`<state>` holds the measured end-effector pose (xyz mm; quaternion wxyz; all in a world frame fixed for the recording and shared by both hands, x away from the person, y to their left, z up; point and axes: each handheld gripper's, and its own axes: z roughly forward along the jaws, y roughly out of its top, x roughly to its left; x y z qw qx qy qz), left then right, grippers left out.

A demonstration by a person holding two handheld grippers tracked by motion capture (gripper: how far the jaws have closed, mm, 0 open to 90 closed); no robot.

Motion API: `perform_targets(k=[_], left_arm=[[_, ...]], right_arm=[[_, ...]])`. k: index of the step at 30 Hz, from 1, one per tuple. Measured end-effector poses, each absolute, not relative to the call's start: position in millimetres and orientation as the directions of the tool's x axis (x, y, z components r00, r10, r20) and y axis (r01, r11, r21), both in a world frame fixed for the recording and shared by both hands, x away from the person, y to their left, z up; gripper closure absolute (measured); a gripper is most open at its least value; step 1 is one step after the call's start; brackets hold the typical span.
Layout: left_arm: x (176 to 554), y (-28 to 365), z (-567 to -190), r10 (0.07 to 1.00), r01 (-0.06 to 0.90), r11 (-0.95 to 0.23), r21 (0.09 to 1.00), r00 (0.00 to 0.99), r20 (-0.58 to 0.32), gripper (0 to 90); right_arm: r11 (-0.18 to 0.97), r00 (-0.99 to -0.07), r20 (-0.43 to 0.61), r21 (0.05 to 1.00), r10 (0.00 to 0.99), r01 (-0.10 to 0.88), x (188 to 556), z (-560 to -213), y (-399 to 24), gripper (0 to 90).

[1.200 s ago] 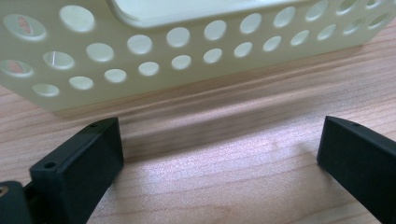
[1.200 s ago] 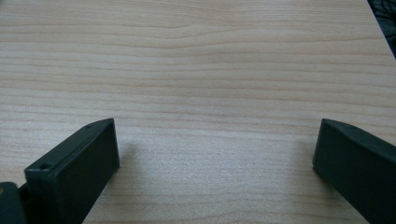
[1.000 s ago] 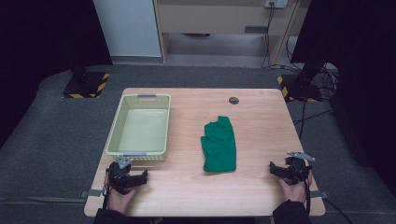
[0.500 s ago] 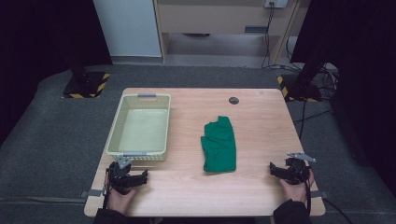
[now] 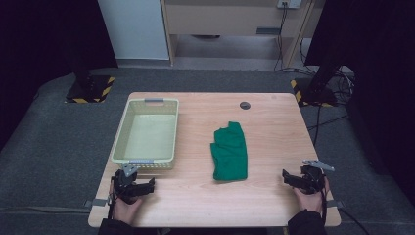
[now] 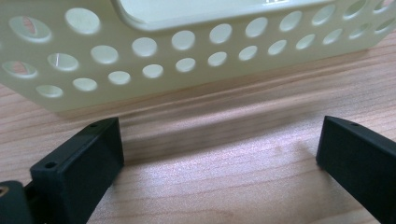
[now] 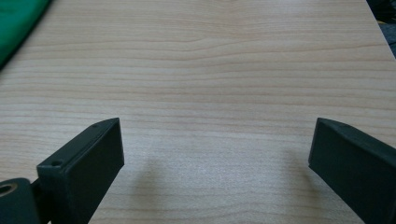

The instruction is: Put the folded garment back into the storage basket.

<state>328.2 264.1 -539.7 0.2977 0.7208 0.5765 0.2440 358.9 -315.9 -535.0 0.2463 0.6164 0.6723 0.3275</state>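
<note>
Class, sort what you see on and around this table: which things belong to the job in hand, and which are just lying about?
Belong to the job:
green cloth
pale perforated basket
left gripper, jaws open
right gripper, jaws open

Lying about:
dark round disc near the table's far edge
cables on the floor

High view: a fixed camera above the near edge, facing forward and down, taking in the whole wooden table (image 5: 274, 127) and the floor beyond. Left gripper view: a camera set low over the tabletop at the near left, looking far-ward, very close to the near wall of the perforated basket (image 6: 154, 51), which the high view shows at left (image 5: 147, 132). Right gripper view: low at the near right, apparently angled toward the table's middle; the green cloth (image 7: 16, 25) at its upper left edge lies mid-table in the high view (image 5: 230, 152).
</note>
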Motion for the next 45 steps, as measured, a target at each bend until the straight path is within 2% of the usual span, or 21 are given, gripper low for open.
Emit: perform_targets(k=[13, 45], left_arm=[[328.2, 264.1, -539.7, 0.976, 0.686, -0.158, 0.710, 0.216, 0.008, 0.0], [328.2, 264.1, -539.7, 0.976, 0.686, -0.158, 0.710, 0.216, 0.009, 0.0]], right_arm=[[0.005, -0.181, 0.144, 0.767, 0.973, 0.641, 356.2, -522.0, -305.4, 4.5], [0.020, -0.274, 0.210, 0.759, 0.938, 0.651, 363.9, -517.2, -279.3, 6.2]])
